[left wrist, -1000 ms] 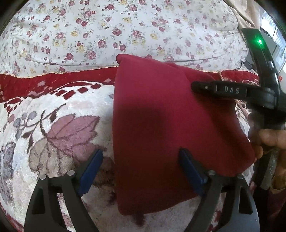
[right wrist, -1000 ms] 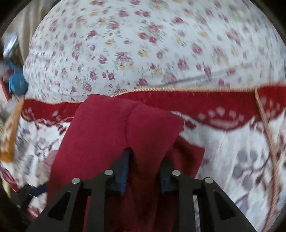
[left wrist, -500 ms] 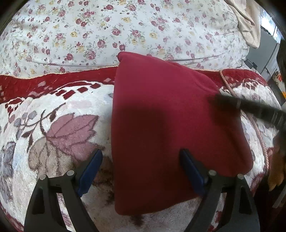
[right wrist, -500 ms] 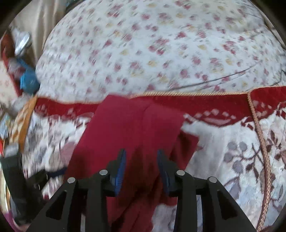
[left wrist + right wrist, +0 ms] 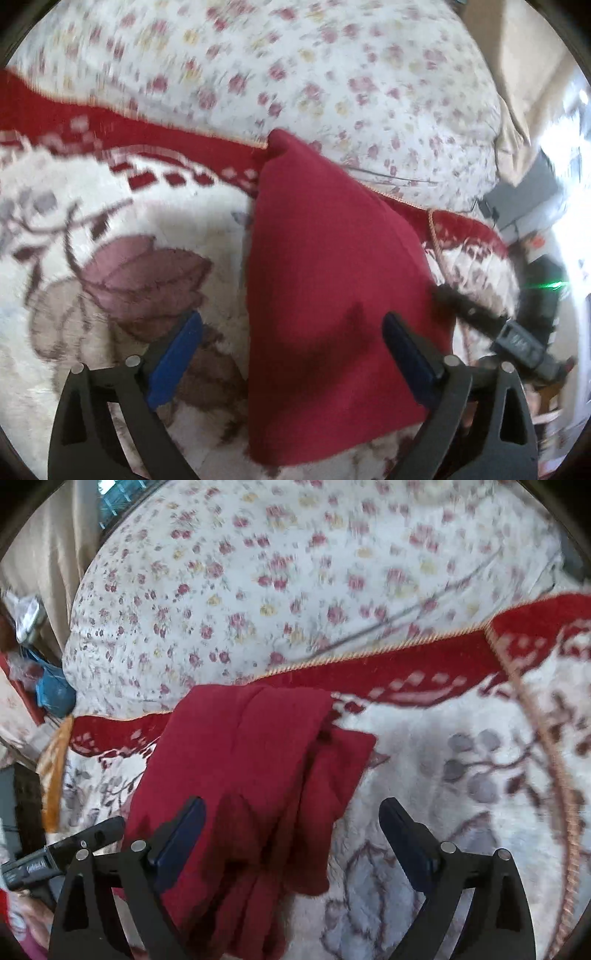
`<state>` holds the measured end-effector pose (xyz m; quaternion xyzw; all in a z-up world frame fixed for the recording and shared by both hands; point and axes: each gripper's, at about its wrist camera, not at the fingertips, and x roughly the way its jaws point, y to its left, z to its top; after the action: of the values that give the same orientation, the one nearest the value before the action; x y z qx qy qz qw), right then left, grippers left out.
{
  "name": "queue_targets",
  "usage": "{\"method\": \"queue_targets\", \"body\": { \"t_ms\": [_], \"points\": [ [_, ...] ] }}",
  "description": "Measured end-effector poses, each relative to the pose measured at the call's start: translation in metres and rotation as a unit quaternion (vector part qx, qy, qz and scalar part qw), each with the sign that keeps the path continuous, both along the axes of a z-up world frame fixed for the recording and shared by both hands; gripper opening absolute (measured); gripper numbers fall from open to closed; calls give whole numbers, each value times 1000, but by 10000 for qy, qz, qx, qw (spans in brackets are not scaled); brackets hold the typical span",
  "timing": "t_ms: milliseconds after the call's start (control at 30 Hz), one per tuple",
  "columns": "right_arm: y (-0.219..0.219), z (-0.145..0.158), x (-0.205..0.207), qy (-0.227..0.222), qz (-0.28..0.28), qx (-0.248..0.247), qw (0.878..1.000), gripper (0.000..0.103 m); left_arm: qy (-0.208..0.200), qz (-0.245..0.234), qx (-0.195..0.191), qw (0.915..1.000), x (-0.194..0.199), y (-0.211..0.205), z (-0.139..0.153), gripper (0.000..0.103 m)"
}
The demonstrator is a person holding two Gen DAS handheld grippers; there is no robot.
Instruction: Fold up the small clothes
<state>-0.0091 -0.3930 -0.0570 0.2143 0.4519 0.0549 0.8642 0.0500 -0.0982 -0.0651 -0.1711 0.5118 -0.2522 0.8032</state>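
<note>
A dark red folded garment (image 5: pixel 332 288) lies flat on the plush flower-patterned blanket (image 5: pixel 110 258). My left gripper (image 5: pixel 291 354) hovers over its near left edge; the jaws are opening, and one blue pad (image 5: pixel 406 354) is above the cloth without pressing. In the right wrist view the same garment (image 5: pixel 251 775) shows a folded layer over a lower flap. My right gripper (image 5: pixel 293 840) is opening wide above its near end, with cloth under the jaws but not pinched. The right gripper's black finger (image 5: pixel 480 317) shows beyond the garment's right edge.
A white quilt with small flowers (image 5: pixel 295 74) bulges behind the blanket's red border (image 5: pixel 406 664). A thin cable (image 5: pixel 406 616) runs across the quilt. A blue bag (image 5: pixel 51 690) and clutter sit at the far left, with a beige curtain (image 5: pixel 44 554) above.
My right gripper let go of the red fold, opened wide and drew back. The fold now lies flat. The left view rolled and shifted, and its jaws spread slightly.
</note>
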Motion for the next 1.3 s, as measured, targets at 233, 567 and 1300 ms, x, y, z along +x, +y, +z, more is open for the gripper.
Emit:
{"method": "queue_targets", "body": {
  "t_ms": [233,567,1300],
  "points": [
    [4,-27,24,11,214,532,9984,99,28,-351,108,9993,12,-22,-15,102],
    [31,-8,19,-307,584,70,9978,54,-508,-636,478,9955,-5,-37,3,52],
    [130,73,-83,-827,1637,-1037,9776,60,-904,362,1370,9858,-93,42,21,85]
  ]
}}
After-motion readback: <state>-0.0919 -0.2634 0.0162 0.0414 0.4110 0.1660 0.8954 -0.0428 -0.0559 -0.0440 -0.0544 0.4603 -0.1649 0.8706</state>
